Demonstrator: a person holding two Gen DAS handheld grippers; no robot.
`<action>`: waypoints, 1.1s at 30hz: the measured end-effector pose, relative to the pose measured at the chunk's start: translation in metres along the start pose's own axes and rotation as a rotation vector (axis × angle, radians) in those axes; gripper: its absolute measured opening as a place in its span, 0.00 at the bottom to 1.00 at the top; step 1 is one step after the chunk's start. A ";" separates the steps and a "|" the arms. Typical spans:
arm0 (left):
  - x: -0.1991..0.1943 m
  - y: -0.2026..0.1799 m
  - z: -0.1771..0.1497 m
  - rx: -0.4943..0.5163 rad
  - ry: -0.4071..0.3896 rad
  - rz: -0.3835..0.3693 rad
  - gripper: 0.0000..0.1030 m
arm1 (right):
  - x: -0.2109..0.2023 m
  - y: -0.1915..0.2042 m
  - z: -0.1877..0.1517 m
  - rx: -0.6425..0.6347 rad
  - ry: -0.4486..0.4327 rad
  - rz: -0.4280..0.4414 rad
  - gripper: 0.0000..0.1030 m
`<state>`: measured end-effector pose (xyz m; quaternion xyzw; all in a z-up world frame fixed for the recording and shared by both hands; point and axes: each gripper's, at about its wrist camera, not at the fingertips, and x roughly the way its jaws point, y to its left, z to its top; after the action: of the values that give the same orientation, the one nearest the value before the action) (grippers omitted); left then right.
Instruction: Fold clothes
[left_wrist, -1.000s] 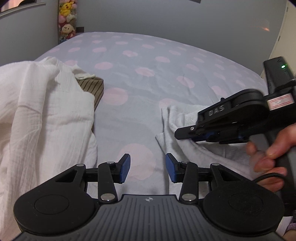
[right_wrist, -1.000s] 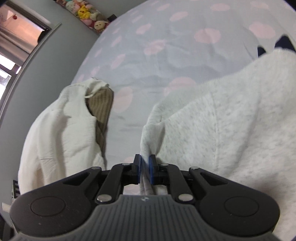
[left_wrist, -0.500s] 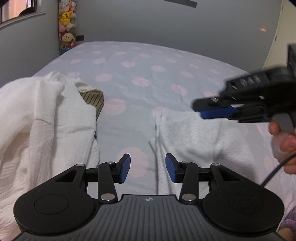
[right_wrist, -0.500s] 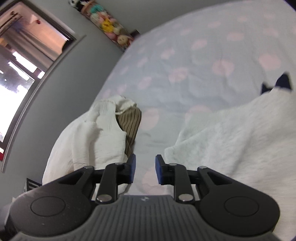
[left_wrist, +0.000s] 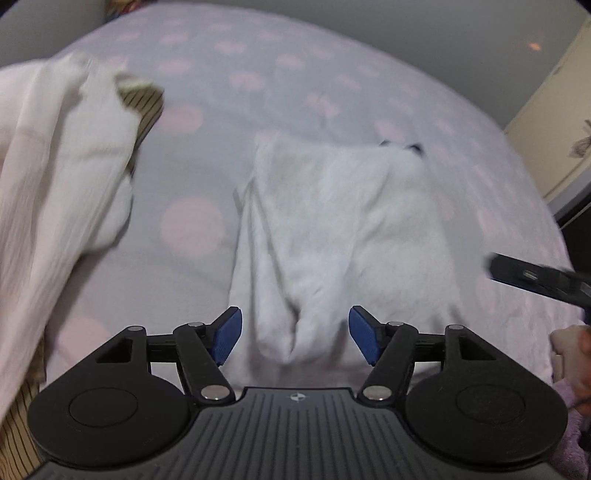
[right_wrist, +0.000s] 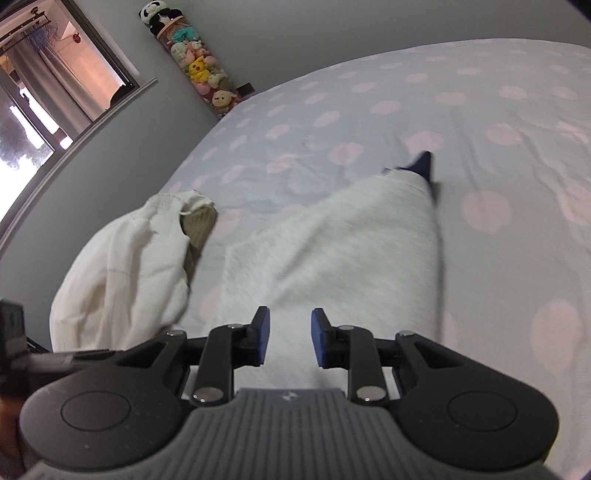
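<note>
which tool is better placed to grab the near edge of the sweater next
Probably left: the left tool is open, with the sweater fold bunched between its fingers. The right tool is open over flat cloth.

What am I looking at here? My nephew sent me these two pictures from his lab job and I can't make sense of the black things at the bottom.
Those black things are hand-held grasping tools, one in each of a person's hands. Each carries a wide-angle camera looking forward along its two blue-tipped fingers, so each picture is taken from one tool.

In the left-hand view, the left tool is wide open and holds nothing. At that picture's right edge you see part of the right tool.

In the right-hand view, the right tool is also open and empty.

Both hover over a bed with a pink-dotted sheet. On it lies a pale grey garment, partly folded, with something dark blue peeking out at its far end. Beside it sits a rumpled cream-white garment over some striped fabric. Stuffed toys stand in the corner.
</note>
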<state>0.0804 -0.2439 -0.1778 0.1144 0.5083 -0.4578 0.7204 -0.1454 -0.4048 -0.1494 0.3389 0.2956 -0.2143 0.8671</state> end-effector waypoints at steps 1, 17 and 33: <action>0.003 0.001 -0.001 -0.010 0.008 -0.002 0.60 | -0.003 -0.002 -0.006 -0.012 0.003 -0.009 0.33; -0.026 -0.023 -0.005 0.096 -0.044 0.044 0.12 | -0.016 -0.027 -0.079 -0.172 0.091 -0.123 0.42; 0.075 -0.004 -0.010 0.189 0.274 0.238 0.12 | 0.042 -0.045 -0.094 -0.185 0.215 -0.155 0.15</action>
<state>0.0760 -0.2806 -0.2439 0.3019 0.5393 -0.3952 0.6796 -0.1747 -0.3756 -0.2540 0.2549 0.4302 -0.2149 0.8389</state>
